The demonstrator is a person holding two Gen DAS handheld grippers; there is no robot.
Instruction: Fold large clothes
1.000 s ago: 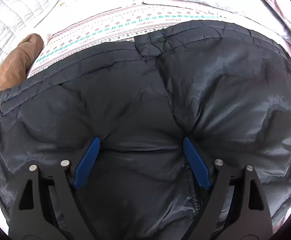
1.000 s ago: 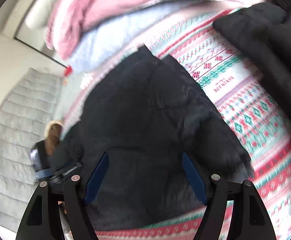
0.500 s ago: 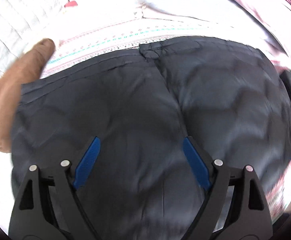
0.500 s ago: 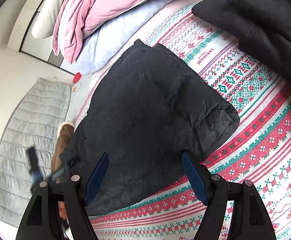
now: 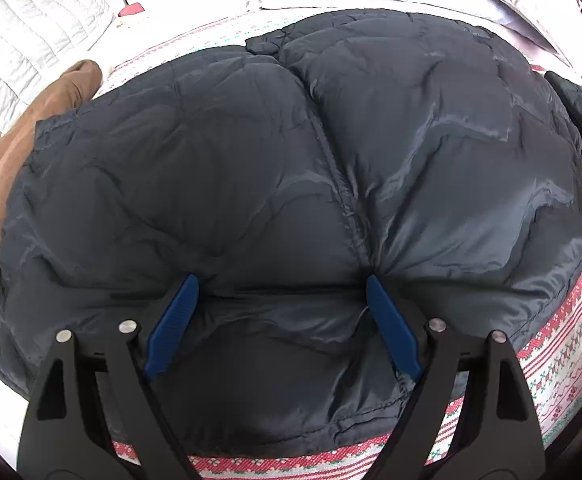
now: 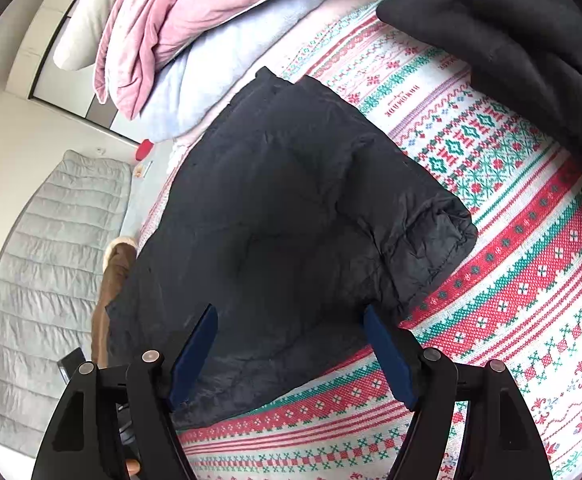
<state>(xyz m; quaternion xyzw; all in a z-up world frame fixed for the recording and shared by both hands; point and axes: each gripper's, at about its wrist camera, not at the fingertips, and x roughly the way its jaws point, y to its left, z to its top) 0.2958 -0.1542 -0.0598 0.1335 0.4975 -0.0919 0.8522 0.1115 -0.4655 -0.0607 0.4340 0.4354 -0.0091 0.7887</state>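
Left hand-held gripper [image 5: 279, 280] has its jaws spread wide, both blue fingertips [image 5: 375, 286] resting against the surface of the dark puffer jacket [image 5: 291, 168] with nothing pinched between them; the fabric dips in a shallow crease between the two tips. Right hand-held gripper [image 6: 289, 314] is likewise spread wide and grips nothing, poised above the near edge of the jacket [image 6: 291, 220]. The jacket lies folded into a compact bundle on the bed, on top of a patterned blanket [image 6: 531, 300] with red, green and white bands. A quilted seam runs along the middle of the jacket, ending beside the left gripper's right fingertip. Against the jacket's left edge, as the left wrist view shows it, lies a brown garment [image 5: 15, 152], touching it. Beyond the jacket's far edge sit a pale blue pillow [image 6: 227, 60] and a pink quilt [image 6: 195, 4], stacked one on the other. To the jacket's right, apart from it across a strip of bare blanket, lies a second black garment [image 6: 531, 40]. Past the brown garment a grey quilted mat [image 6: 47, 264] is visible, and a small red object [image 6: 145, 149] sits near the jacket's far left corner.
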